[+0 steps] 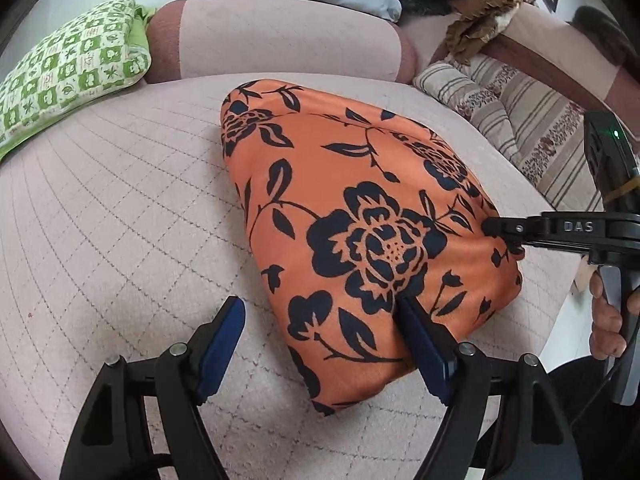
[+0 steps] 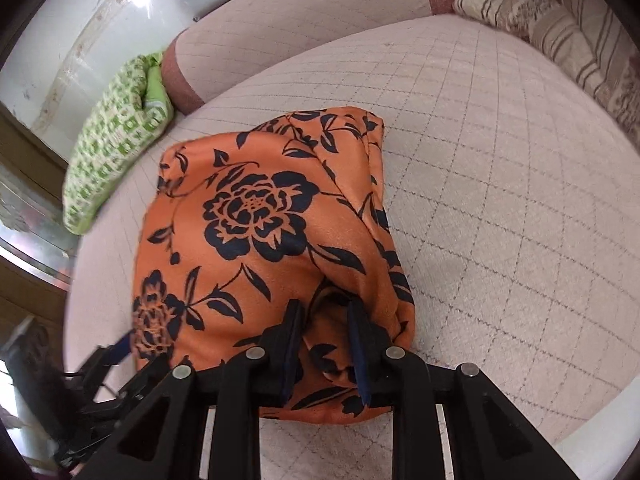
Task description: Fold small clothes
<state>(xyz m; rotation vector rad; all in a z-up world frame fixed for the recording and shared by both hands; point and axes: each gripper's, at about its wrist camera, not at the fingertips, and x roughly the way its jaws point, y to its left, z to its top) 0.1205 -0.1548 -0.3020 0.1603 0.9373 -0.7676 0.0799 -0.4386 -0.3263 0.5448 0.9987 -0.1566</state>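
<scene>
From where I was steering, the orange floral garment (image 1: 360,216) lay on the quilted mattress (image 1: 120,216), already brought in to a compact, rounded bundle with several layers stacked on each other, so I judged the folding well advanced rather than just begun. My right hand-held gripper (image 2: 324,312) had its jaws drawn close and pinching a gathered fold at the near edge of the cloth; in the left wrist view the same tool reached in from the right side and bit the garment's right border. My left hand-held gripper (image 1: 320,316) stood spread wide and held nothing: one blue pad rested against the near part of the cloth, the other over bare mattress. What I thought remained was a last tuck or flattening of the puffed edge and then a release, since the bundle looked domed and uneven, not flat. I could not make out what kind of garment it was, nor how many folds lay beneath the top layer. The underside was hidden, and the right view was blurred along its left margin. A green patterned pillow (image 1: 72,76) sat well apart at the head of the bed, and striped cushions (image 1: 532,120) lay off to the side, partly cut off.
</scene>
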